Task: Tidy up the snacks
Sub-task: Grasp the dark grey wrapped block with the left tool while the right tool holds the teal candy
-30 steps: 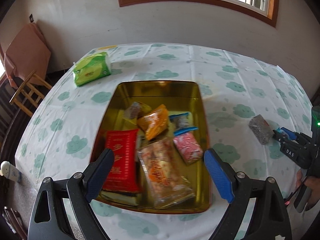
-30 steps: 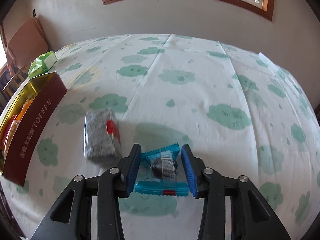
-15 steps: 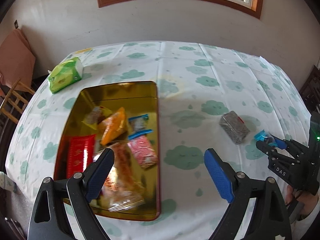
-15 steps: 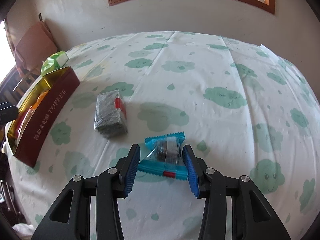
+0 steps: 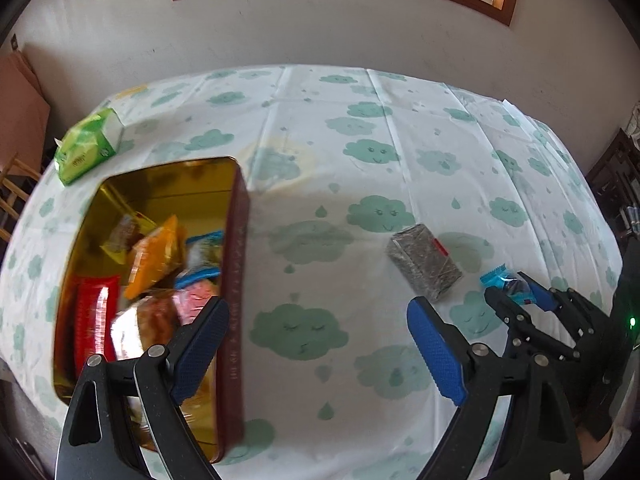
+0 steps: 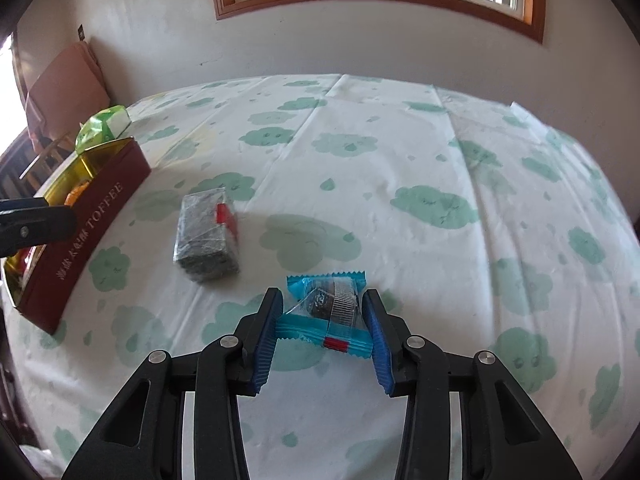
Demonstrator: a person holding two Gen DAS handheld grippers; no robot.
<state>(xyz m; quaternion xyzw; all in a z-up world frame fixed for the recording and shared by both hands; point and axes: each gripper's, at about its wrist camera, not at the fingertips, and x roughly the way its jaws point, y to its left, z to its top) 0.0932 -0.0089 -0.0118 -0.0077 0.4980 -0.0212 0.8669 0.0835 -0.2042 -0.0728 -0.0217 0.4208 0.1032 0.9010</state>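
Note:
A gold-lined tin [image 5: 237,240] with a dark red wall holds several snack packets, among them an orange one [image 5: 156,256] and a red one [image 5: 94,316]. My left gripper [image 5: 316,308] is open over bare tablecloth, between the tin and a grey foil block [image 5: 424,262]. My right gripper [image 6: 323,296] has its jaws closing on a blue snack packet [image 6: 332,300]; both pads touch the crinkled wrapper. The left wrist view shows the right gripper [image 5: 510,288] at the right edge with the blue packet [image 5: 500,280]. The grey block [image 6: 204,232] lies left of the right gripper.
A green pack [image 5: 88,146] lies at the table's far left corner, behind the tin [image 6: 96,220]. A wooden chair [image 5: 12,196] stands off the left edge. A wall with a window runs behind the table. Cloud-print cloth [image 6: 432,204] stretches to the right.
The left gripper has swung right, from above the tin to the cloth beside it. The right gripper's jaws have narrowed onto the blue packet, whose wrapper now looks squeezed and tilted.

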